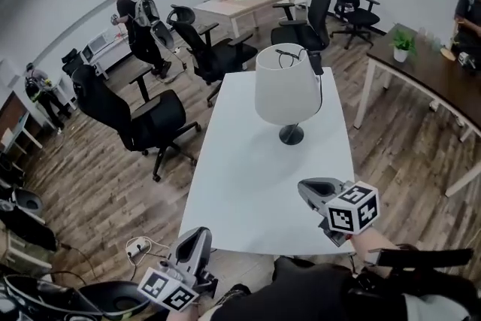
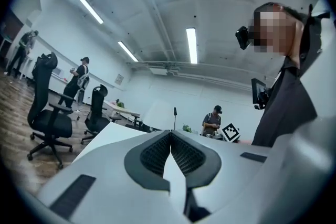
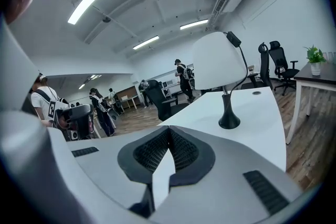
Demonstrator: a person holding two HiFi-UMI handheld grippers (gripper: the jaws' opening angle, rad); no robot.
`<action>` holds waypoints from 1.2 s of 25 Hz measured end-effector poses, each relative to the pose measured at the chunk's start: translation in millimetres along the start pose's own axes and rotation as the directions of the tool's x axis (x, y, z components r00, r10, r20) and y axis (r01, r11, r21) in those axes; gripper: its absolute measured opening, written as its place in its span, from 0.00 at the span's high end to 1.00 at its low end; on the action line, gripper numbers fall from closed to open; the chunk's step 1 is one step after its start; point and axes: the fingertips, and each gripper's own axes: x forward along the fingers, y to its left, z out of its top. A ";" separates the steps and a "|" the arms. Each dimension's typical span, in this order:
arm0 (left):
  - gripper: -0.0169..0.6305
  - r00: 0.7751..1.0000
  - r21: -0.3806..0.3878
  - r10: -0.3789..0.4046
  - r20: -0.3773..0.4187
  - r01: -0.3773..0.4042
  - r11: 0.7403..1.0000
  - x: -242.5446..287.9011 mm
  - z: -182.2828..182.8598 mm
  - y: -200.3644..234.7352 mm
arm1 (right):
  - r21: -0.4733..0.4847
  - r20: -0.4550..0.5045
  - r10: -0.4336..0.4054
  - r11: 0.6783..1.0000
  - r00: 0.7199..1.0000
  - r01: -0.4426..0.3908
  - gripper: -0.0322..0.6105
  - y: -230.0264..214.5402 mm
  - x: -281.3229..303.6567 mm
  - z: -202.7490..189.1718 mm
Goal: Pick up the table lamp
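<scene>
Your table lamp [image 1: 284, 94] stands upright on the white worktop [image 1: 240, 184], its long axis straight up. The white shade is on top and the round black base [image 1: 291, 134] sits in the far half, a little right of the middle. A black cord [image 1: 316, 62] runs down the shade's right side. Your right tool [image 1: 303, 189] hovers over the near right part of the worktop, jaws pressed together on nothing, with the lamp ahead and well apart. Your left tool [image 1: 201, 232] is at the near left corner, jaws closed too, empty.
</scene>
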 end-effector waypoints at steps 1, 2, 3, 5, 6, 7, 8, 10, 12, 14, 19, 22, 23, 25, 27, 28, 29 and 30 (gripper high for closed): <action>0.95 1.000 0.016 -0.021 -0.017 0.021 1.000 13.4 1.4 5.3 | 0.004 0.004 -0.011 1.000 1.000 0.011 0.93 -6.6 5.2 3.9; 0.95 0.999 0.024 -0.039 -0.032 0.040 0.999 27.6 1.7 10.4 | 0.008 0.006 -0.023 1.000 1.000 0.023 0.93 -13.6 9.7 6.8; 0.95 0.997 0.023 -0.059 -0.043 0.060 0.998 41.9 1.5 14.6 | 0.013 0.003 -0.035 0.999 0.999 0.035 0.93 -21.1 13.6 8.4; 0.95 0.994 0.006 -0.102 -0.047 0.103 0.995 68.6 1.0 19.4 | 0.027 -0.016 -0.058 0.998 0.998 0.058 0.93 -37.5 20.7 7.6; 0.95 0.991 -0.003 -0.128 -0.044 0.128 0.992 79.7 0.1 20.5 | 0.038 -0.027 -0.068 0.997 0.997 0.069 0.93 -45.7 24.0 5.2; 0.95 0.987 -0.011 -0.157 -0.042 0.157 0.988 89.4 -2.0 21.5 | 0.051 -0.036 -0.079 0.995 0.996 0.080 0.93 -53.8 27.5 2.3; 0.95 0.982 -0.018 -0.186 -0.045 0.185 0.983 98.2 -5.8 23.7 | 0.063 -0.040 -0.089 0.994 0.995 0.091 0.93 -61.9 31.5 0.0; 0.95 0.971 -0.030 -0.229 -0.071 0.228 0.973 115.1 -18.0 32.7 | 0.083 -0.028 -0.111 0.990 0.993 0.113 0.93 -78.7 40.0 0.3; 0.95 0.963 -0.047 -0.249 -0.101 0.246 0.968 133.4 -29.3 41.5 | 0.108 0.007 -0.137 0.985 0.990 0.136 0.93 -94.0 43.1 4.3; 0.95 0.959 -0.078 -0.261 -0.115 0.253 0.964 152.3 -37.2 47.3 | 0.138 0.048 -0.161 0.979 0.986 0.153 0.93 -106.9 39.6 6.9; 0.95 0.913 -0.219 -0.385 -0.133 0.351 0.910 198.8 -51.5 48.6 | 0.201 0.071 -0.220 0.959 0.973 0.203 0.93 -135.0 33.6 -1.6; 0.95 0.883 -0.322 -0.448 -0.138 0.388 0.864 223.8 -50.2 43.3 | 0.251 0.071 -0.252 0.941 0.965 0.228 0.93 -144.0 30.1 -12.3; 0.95 0.874 -0.362 -0.469 -0.125 0.400 0.842 231.6 -47.4 40.6 | 0.267 0.076 -0.260 0.936 0.963 0.231 0.93 -144.8 29.1 -15.0; 0.95 0.860 -0.428 -0.502 -0.094 0.420 0.800 247.3 -43.7 36.5 | 0.292 0.093 -0.262 0.929 0.961 0.226 0.93 -144.1 29.3 -18.5; 0.95 0.852 -0.466 -0.515 -0.089 0.422 0.778 262.5 -46.6 35.6 | 0.302 0.104 -0.251 0.930 0.963 0.209 0.93 -139.6 32.0 -21.0; 0.95 0.851 -0.482 -0.518 -0.094 0.416 0.771 269.6 -49.2 36.2 | 0.300 0.105 -0.244 0.932 0.964 0.203 0.93 -136.0 33.3 -22.4; 0.95 0.848 -0.498 -0.520 -0.101 0.409 0.764 276.3 -51.6 37.1 | 0.292 0.102 -0.239 0.935 0.966 0.201 0.93 -132.3 33.9 -24.3; 0.94 0.846 -0.513 -0.522 -0.108 0.402 0.758 283.0 -53.8 38.4 | 0.282 0.097 -0.238 0.938 0.966 0.202 0.93 -129.1 33.7 -27.1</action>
